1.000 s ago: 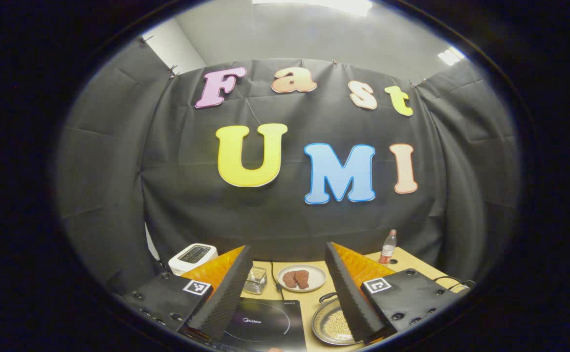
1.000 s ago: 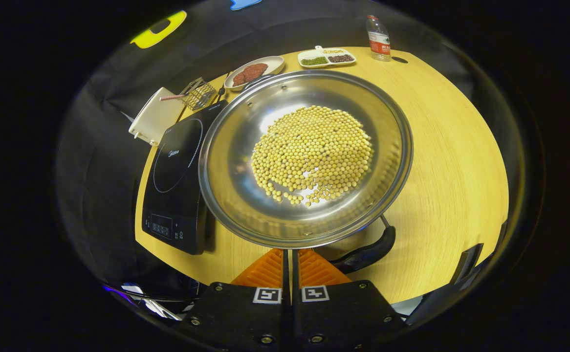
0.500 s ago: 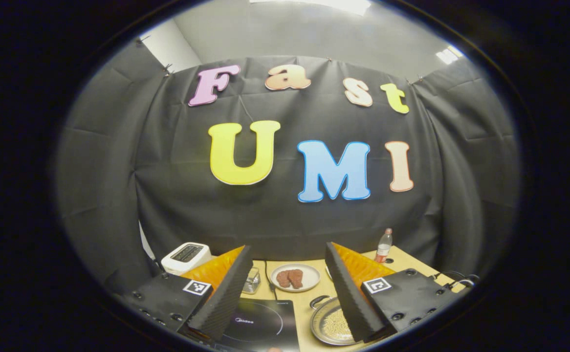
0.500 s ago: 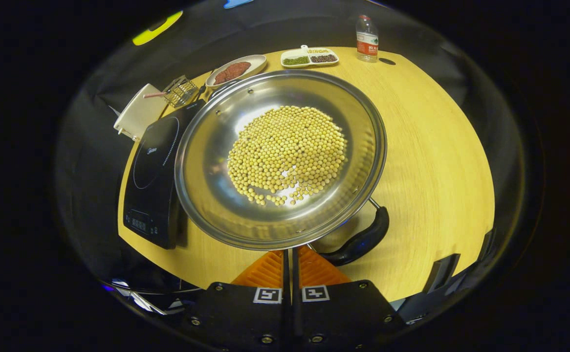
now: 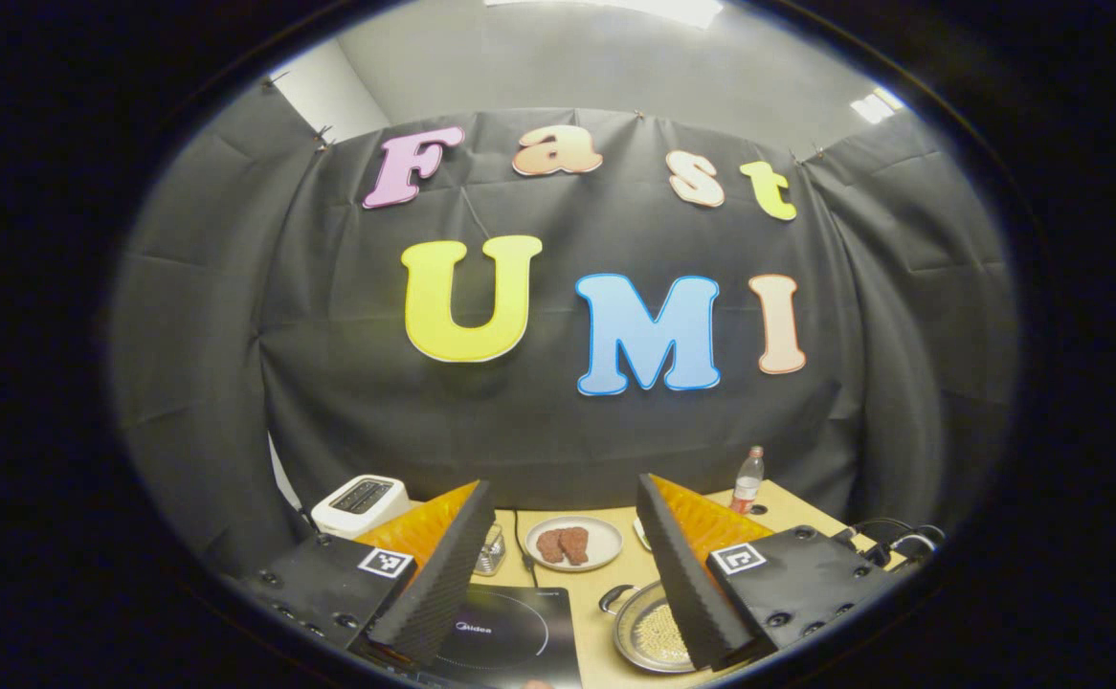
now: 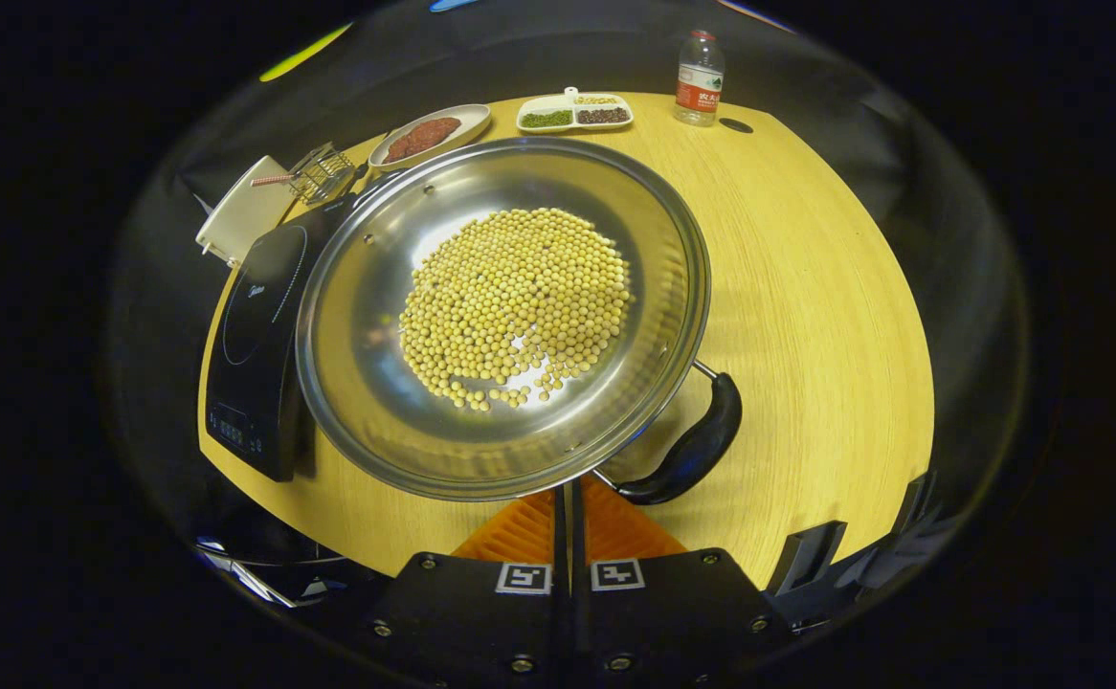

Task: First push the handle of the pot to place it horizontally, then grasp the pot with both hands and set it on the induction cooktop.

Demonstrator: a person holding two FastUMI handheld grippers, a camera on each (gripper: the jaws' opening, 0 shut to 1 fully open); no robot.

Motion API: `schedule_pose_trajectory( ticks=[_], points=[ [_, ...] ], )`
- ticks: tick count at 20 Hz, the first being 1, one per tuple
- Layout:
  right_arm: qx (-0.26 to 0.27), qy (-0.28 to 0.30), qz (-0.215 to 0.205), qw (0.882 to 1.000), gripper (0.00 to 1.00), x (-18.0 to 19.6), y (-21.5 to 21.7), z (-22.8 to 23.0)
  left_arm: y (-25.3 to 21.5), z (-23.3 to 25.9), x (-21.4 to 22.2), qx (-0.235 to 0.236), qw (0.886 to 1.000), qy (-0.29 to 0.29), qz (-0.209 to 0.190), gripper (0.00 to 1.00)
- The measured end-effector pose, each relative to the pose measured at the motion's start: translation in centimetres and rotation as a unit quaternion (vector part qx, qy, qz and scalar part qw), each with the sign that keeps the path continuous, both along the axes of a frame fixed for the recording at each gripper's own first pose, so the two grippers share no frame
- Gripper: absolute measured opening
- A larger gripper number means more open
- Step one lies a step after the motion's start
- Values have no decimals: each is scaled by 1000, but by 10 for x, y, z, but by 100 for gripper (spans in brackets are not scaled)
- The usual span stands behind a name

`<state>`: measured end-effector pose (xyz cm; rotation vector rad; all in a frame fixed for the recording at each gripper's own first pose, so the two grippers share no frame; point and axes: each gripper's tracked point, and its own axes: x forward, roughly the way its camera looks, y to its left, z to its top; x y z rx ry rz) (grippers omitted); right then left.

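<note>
Right claw (image 6: 568, 498) clenched, fingers pressed together with only a thin slit between; tips hidden under the near rim of the pot (image 6: 376, 402), so cannot tell whether touching it. Pot on the desk (image 6: 826, 287), just right of the cooktop (image 6: 256, 325) in the right gripper view, its left rim covering part of the cooktop's edge. Heap of yellow beans (image 6: 520, 301) in the pot's middle. Black handle (image 6: 687, 450) at the near right, beside the claw, angled, its joint to the rim partly hidden.

At the desk's far edge: plate (image 6: 467, 120) with brown pieces, split dish (image 6: 572, 100) with green and dark grains, bottle (image 6: 699, 67) standing upright. Wire basket (image 6: 323, 172) and white toaster (image 6: 237, 211) at far left, small and warped.

Left claw (image 5: 563, 560) released, fingers wide apart, raised above the desk and facing the booth wall. Between its fingers, far plate (image 5: 572, 543) and part of the cooktop (image 5: 510, 632); pot (image 5: 649, 632) half hidden behind the right finger. Cooktop cut off at the bottom.
</note>
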<state>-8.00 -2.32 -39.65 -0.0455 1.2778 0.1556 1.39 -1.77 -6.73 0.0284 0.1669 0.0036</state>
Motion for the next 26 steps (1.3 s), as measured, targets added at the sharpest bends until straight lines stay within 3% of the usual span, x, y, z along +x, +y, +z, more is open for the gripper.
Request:
schedule_pose_trajectory(
  ticks=[13, 26],
  points=[
    [-41, -7, -23, 999, 1, 38, -53, -9, -7, -12, -9, 9, 1000, 13, -4, 100],
    [-75, -17, -7, 997, 1, 80, -81, -8, -26, -30, 6, 19, 999, 32, -2, 96]
  ],
)
